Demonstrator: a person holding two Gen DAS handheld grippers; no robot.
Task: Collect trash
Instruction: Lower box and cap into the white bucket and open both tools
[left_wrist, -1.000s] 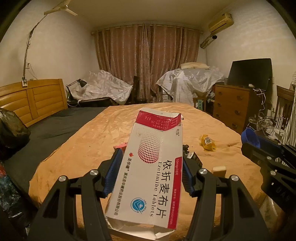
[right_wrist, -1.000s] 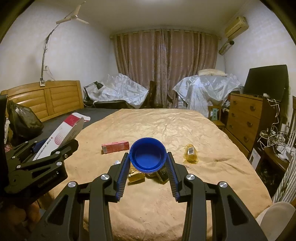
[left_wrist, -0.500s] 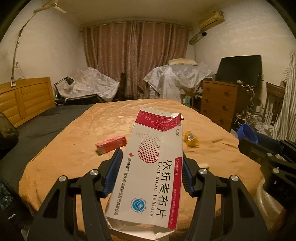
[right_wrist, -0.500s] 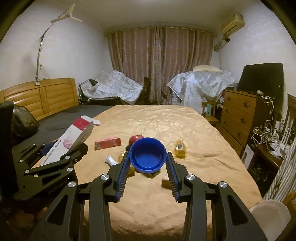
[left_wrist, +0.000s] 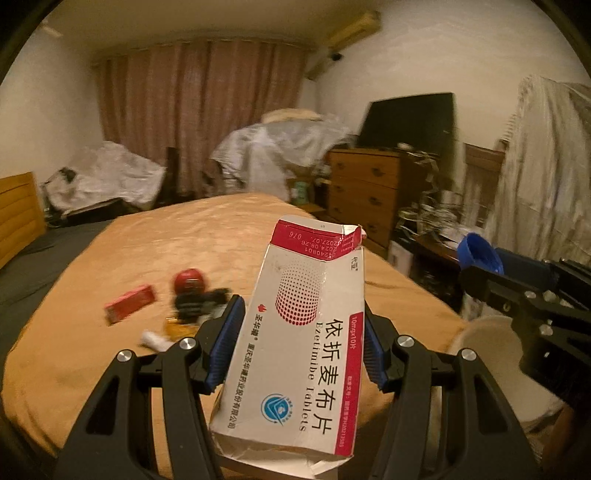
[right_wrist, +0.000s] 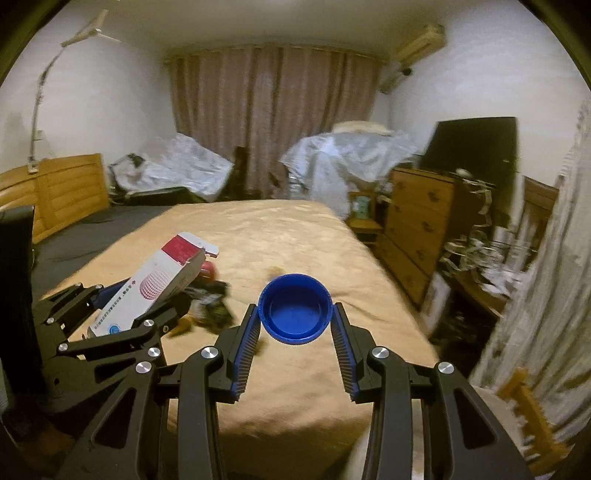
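My left gripper (left_wrist: 301, 325) is shut on a white and red tablet box (left_wrist: 299, 343), held upright above the near edge of the bed; the box also shows in the right wrist view (right_wrist: 155, 284). My right gripper (right_wrist: 294, 314) is shut on a blue bottle cap (right_wrist: 294, 312), held above the bed's near right part; the cap also shows in the left wrist view (left_wrist: 476, 251). More trash lies on the orange bedspread (left_wrist: 184, 240): a small red box (left_wrist: 129, 304), a red round item (left_wrist: 190, 278), dark wrappers (left_wrist: 201, 301) and a small white piece (left_wrist: 155, 339).
A white round container (left_wrist: 491, 350) stands on the floor at the bed's near right corner. A wooden dresser (right_wrist: 417, 225) with a black TV (right_wrist: 472, 147) lines the right wall, with cluttered cables beside it. A wooden headboard (right_wrist: 55, 192) is at left.
Both grippers have swung to the right while keeping their hold. The dresser and the white container have come further into view, and the headboard has slid away to the left.
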